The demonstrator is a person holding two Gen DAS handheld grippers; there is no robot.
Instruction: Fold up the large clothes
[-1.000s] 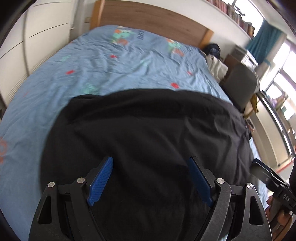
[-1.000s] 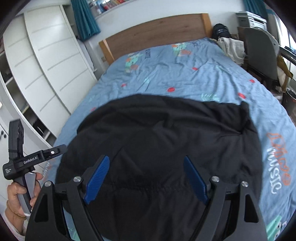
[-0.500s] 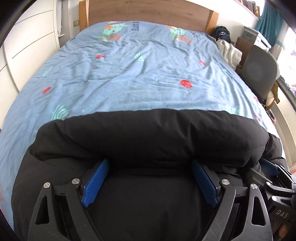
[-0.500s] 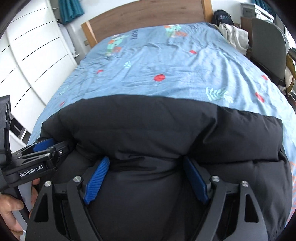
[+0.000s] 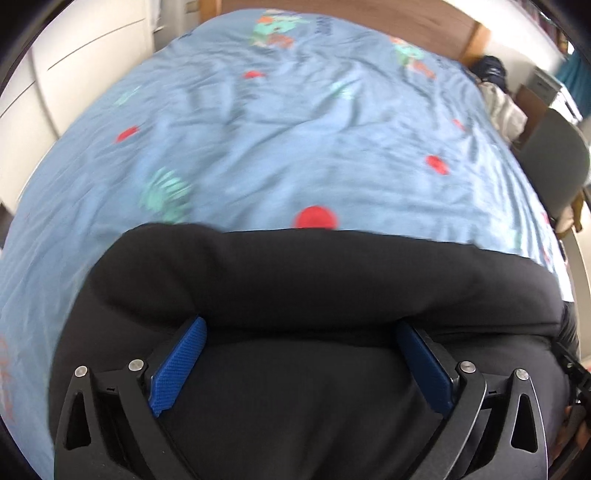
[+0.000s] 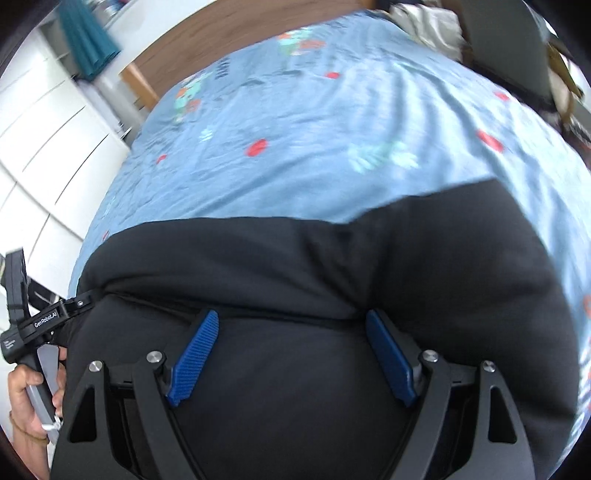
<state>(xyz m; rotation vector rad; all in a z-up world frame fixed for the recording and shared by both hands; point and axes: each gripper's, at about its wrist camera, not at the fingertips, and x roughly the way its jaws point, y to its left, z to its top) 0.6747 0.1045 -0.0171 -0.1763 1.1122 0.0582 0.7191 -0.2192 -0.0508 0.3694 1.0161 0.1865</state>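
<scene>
A black padded jacket point(image 5: 295, 277) lies on the blue patterned bed cover point(image 5: 295, 129) and fills the lower half of both views. Its thick folded edge point(image 6: 332, 266) bulges across in front of both grippers and hides their fingertips. My left gripper point(image 5: 301, 330) points steeply down at the jacket; its jaws are opening and stand wide, with black cloth between the blue pads point(image 5: 177, 369). My right gripper point(image 6: 291, 317) is open too, over the same cloth, to the right of the left gripper's body point(image 6: 37, 325), which a hand point(image 6: 26, 402) holds.
The bed cover point(image 6: 332, 129) stretches away to a wooden headboard point(image 5: 369, 22). White wardrobe doors point(image 6: 37, 147) run along the left side of the bed. A grey chair point(image 5: 554, 158) and a pile of things stand to the right, a teal curtain point(image 6: 88, 37) at the back.
Both grippers have come down and forward onto the jacket. Its thick folded edge now covers their fingertips. The left jaws have spread wider; the right jaws look the same.
</scene>
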